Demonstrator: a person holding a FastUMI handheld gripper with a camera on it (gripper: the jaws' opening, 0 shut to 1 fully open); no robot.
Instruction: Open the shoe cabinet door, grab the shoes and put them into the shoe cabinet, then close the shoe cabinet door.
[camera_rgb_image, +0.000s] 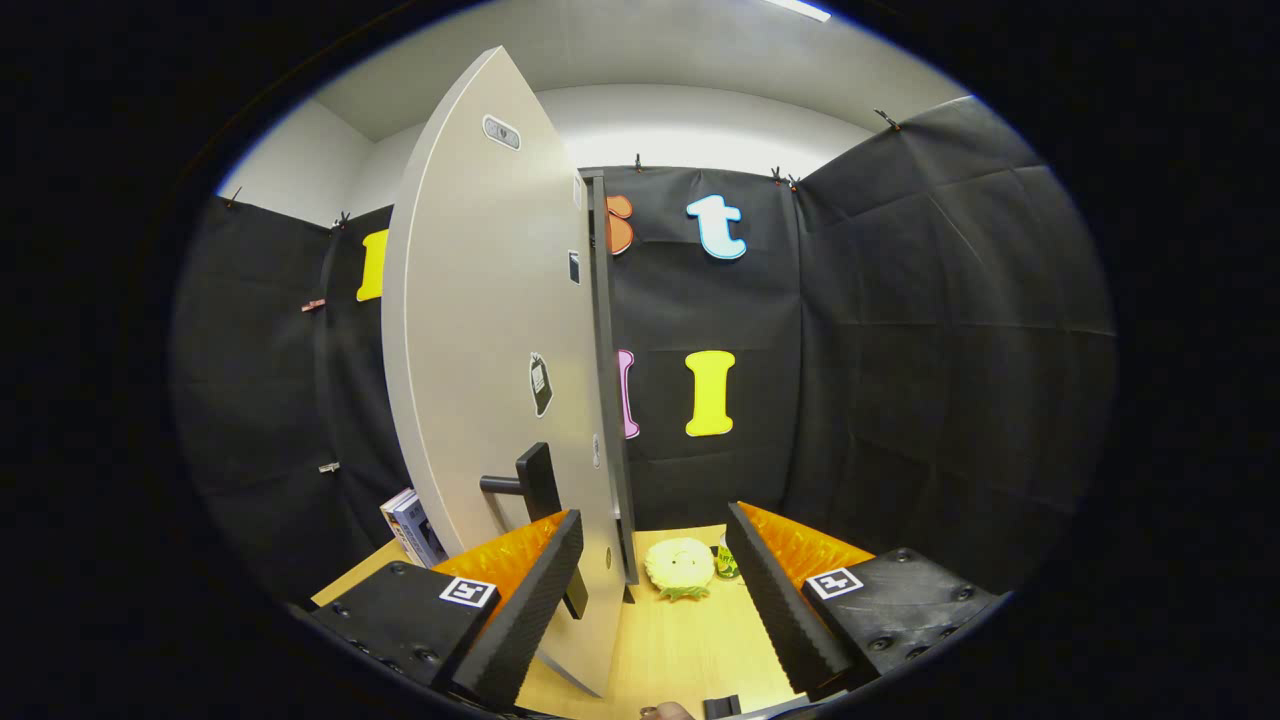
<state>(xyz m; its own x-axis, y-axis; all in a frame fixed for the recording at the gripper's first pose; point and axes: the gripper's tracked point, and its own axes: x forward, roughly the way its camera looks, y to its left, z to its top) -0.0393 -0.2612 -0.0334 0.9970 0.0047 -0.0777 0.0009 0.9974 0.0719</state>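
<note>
Shoe cabinet door (490, 350): large pale panel, swung open and seen nearly edge-on, standing upright on the wooden surface (690, 640) and reaching from close to the ceiling down between the fingers. Dark cabinet edge (603, 370) directly behind the door's right side, running upright alongside it. Black door handle (535, 490) low on the panel face, projecting toward the left finger; lower end of the handle partly hidden behind that finger. Small dark sticker (540, 383) above the handle; small oval fitting (501, 131) near the top of the panel. Gripper (650, 590): fingers spread wide apart, clamped on nothing; left finger (525, 610) lying against or just in front of the door's lower face, contact not determinable; right finger (785, 600) well clear of the door. Boxed item (410, 527) standing tilted on the surface, left of the door and beyond the left finger. Pale yellow plush object (679, 567) lying on the surface ahead, between the fingers, beside the cabinet edge. Small green can (727, 558) just right of the plush, touching or nearly touching it.
</note>
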